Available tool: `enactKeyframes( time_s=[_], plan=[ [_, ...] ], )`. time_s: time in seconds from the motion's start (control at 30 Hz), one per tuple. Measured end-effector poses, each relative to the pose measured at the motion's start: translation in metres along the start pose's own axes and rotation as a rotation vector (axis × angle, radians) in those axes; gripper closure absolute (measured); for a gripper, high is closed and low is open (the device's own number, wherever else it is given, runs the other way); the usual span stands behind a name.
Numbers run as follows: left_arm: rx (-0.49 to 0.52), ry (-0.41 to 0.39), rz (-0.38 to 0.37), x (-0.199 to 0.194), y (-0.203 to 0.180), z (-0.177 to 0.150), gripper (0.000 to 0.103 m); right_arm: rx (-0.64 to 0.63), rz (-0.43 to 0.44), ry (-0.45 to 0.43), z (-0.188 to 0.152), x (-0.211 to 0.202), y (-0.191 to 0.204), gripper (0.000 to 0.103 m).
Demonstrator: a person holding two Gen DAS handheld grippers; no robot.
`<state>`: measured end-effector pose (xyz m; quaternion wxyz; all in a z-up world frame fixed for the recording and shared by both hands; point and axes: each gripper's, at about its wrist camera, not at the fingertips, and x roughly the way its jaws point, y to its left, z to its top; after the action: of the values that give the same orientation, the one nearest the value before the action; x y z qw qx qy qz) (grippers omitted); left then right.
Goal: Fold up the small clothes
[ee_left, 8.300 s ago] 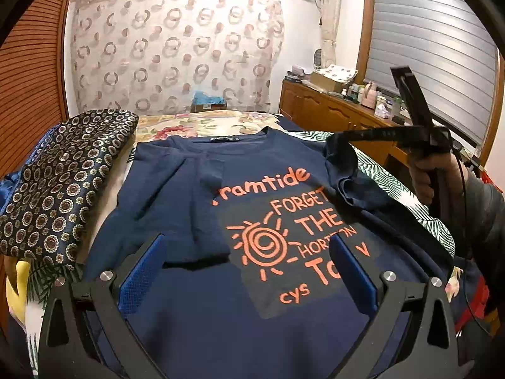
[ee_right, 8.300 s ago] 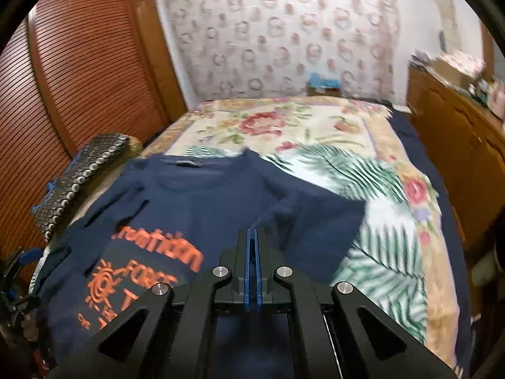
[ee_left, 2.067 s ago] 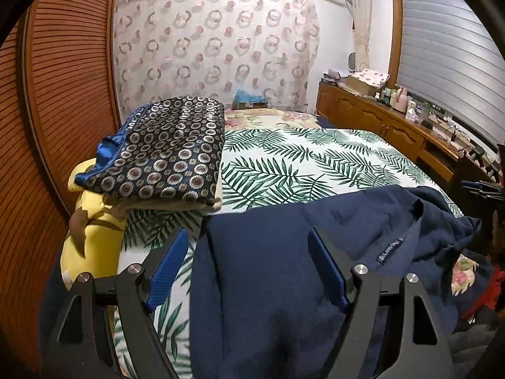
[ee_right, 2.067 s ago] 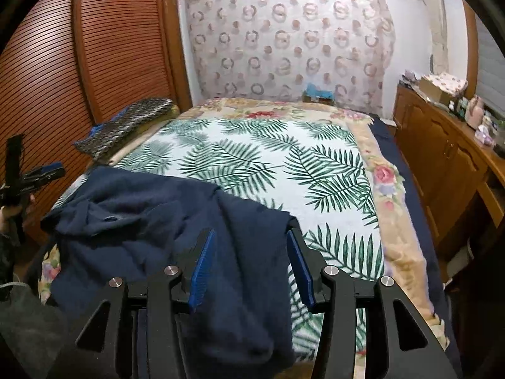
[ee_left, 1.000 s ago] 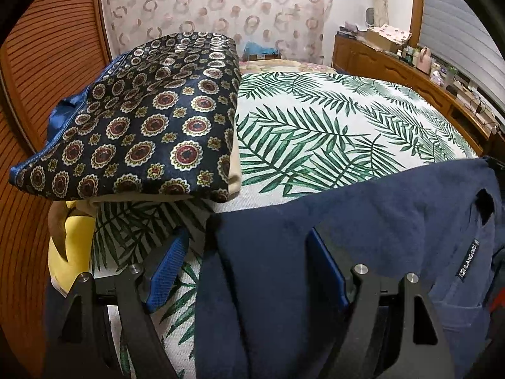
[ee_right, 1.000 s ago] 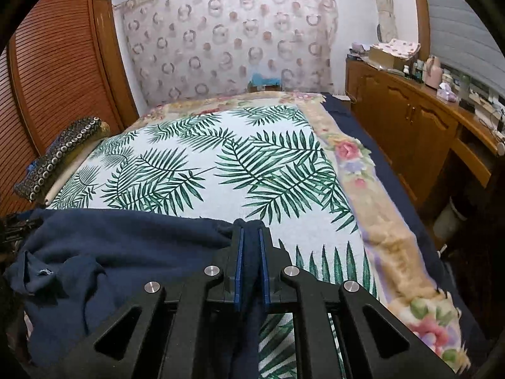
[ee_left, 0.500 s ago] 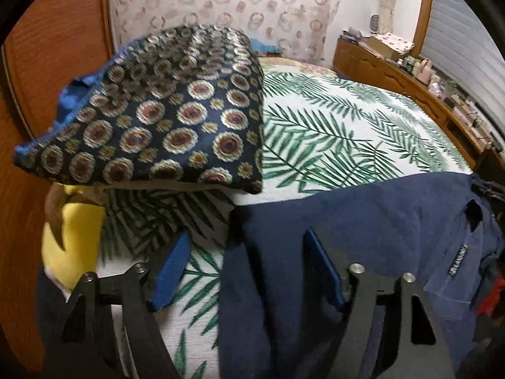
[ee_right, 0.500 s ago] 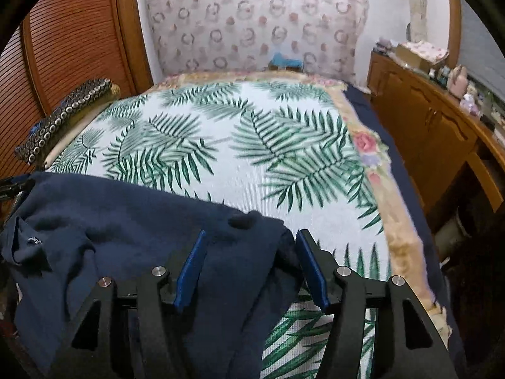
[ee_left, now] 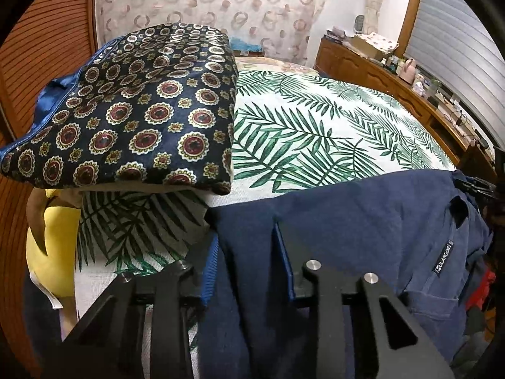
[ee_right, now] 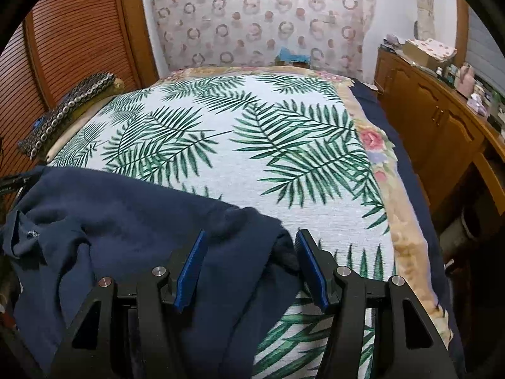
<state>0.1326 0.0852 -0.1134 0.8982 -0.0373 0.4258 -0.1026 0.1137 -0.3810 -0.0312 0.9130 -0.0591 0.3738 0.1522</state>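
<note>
In the left wrist view the left claw [ee_left: 246, 252] fills the bottom centre of the frame, and its jaws have just been closing; a fold of the navy shirt [ee_left: 363, 221] stands between the two blue pads [ee_left: 210, 268] and they seem to press on it from both sides, so this claw grips the shirt. From there the shirt spreads to the right side of the frame, where its collar with a small label [ee_left: 443, 257] hangs near the right edge. The shirt lies on the near edge of the bed [ee_left: 315, 132], which has a white cover with green palm leaves. In the upper left of the frame a folded dark cloth [ee_left: 132, 113] with round ornaments lies on the bed, just beside the shirt's corner, and under it at the lower left a yellow thing [ee_left: 50, 252] shows. In the right wrist view the right claw [ee_right: 249, 265] is at the bottom centre with its jaws standing apart; they have just opened, and the other corner of the shirt [ee_right: 126, 221] lies loosely between the pads [ee_right: 189, 268] without being pressed. The shirt runs from there to the left edge of the frame, rumpled, along the near edge of the bed [ee_right: 236, 158]. A wooden cupboard [ee_right: 442, 132] stands at the right, a curtain [ee_right: 268, 15] with rings hangs at the top centre, and slatted wooden doors [ee_right: 79, 41] fill the upper left.
</note>
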Motion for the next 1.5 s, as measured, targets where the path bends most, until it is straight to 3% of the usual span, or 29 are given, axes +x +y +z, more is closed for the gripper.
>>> enactKeyframes(
  time_s=[0.13, 0.2, 0.27, 0.33, 0.43, 0.6, 0.8, 1.03, 1.23, 1.5],
  plan=[
    [0.007, -0.001, -0.007, 0.000, 0.002, -0.001, 0.070, -0.004, -0.008, -0.008, -0.001, 0.003, 0.002, 0.040],
    [0.017, 0.000, -0.033, -0.002, 0.000, -0.002, 0.086, -0.015, -0.011, -0.006, -0.002, 0.004, 0.004, 0.041],
    [0.036, -0.010, -0.019, -0.005, -0.006, -0.003, 0.089, -0.030, 0.024, -0.012, -0.003, 0.003, 0.007, 0.057],
    [0.047, -0.040, -0.015, -0.011, -0.012, -0.004, 0.091, -0.044, 0.065, -0.010, -0.004, 0.001, 0.011, 0.082],
    [0.041, -0.093, -0.020, -0.026, -0.015, -0.003, 0.091, -0.068, 0.066, -0.025, -0.009, -0.003, 0.019, 0.088],
    [0.039, -0.226, -0.063, -0.080, -0.026, -0.001, 0.092, -0.049, 0.087, -0.127, -0.015, -0.041, 0.022, 0.090],
    [0.073, -0.413, -0.095, -0.158, -0.048, 0.004, 0.092, -0.077, 0.088, -0.289, -0.014, -0.120, 0.030, 0.091],
    [0.093, -0.591, -0.113, -0.220, -0.061, 0.020, 0.092, -0.105, 0.087, -0.479, -0.006, -0.205, 0.034, 0.091],
    [0.107, -0.670, -0.099, -0.238, -0.061, 0.031, 0.092, -0.134, 0.078, -0.571, 0.003, -0.246, 0.036, 0.091],
    [0.101, -0.724, -0.111, -0.252, -0.062, 0.031, 0.092, -0.153, 0.092, -0.620, 0.000, -0.246, 0.041, 0.091]
  ],
)
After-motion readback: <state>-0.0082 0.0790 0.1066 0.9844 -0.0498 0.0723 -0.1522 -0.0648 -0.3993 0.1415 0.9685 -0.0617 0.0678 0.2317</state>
